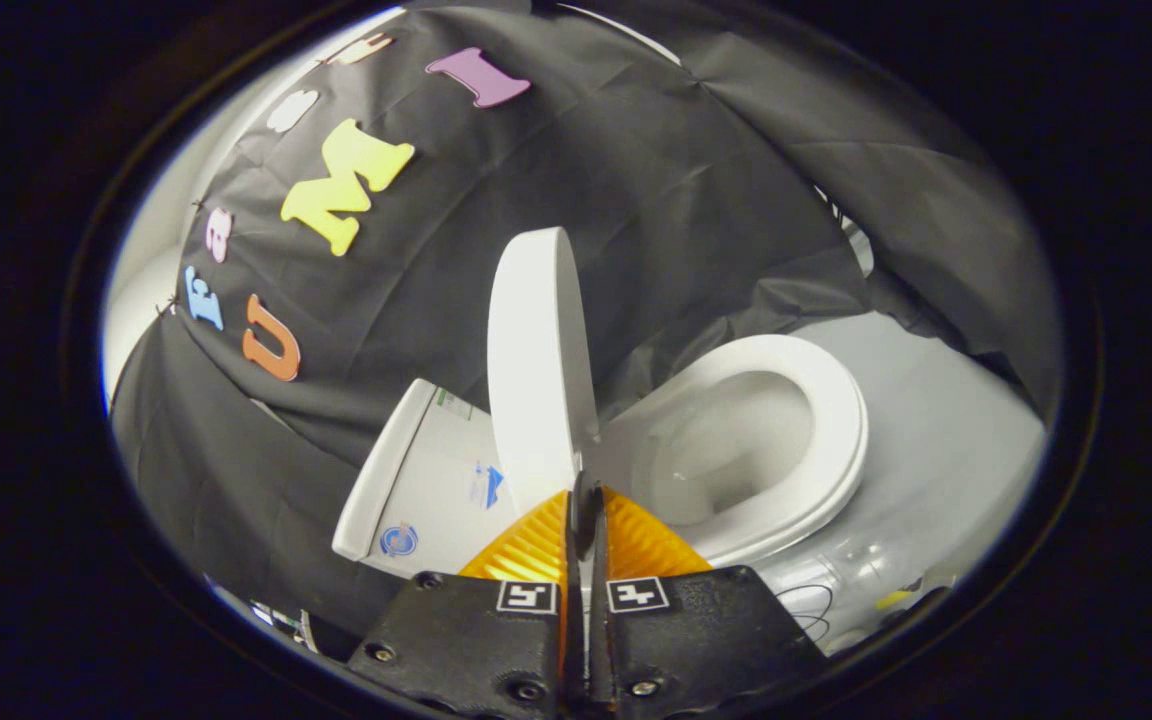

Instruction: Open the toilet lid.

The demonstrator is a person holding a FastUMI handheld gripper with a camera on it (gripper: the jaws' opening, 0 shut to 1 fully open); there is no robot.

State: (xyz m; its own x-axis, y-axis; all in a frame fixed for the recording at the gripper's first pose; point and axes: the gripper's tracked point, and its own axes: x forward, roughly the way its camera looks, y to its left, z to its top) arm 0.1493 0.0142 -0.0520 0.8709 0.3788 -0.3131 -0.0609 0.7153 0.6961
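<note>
Tool (586, 490) seen low in the gripper view, its two orange ribbed fingers (534, 545) drawn together with only a thin dark slit between them, clenched on nothing that could be made out. Black finger mounts below, each carrying a small square marker. Fingertips met just at the lower edge of the toilet lid (536, 370); whether they touched or pinched that edge could not be told. Lid stood raised, close to upright and seen nearly edge-on, a tall white oval rising straight ahead of the fingertips. Toilet seat (816, 400) lay down on the bowl (726, 450), to the right of the lid and beyond the right finger, its white ring open to view with the pale hollow of the bowl inside. Tank (416, 490) sat to the left of the lid, beyond the left finger, a white box with small blue stickers on its face and a lighter rim along its left edge. Black cloth wall (636, 170) hung behind lid and tank, creased in folds. Pale grey floor (946, 450) spread to the right of the bowl, glossy near the seat's front edge, with a thin dark cable (806, 600) looped on it near the right finger mount.
</note>
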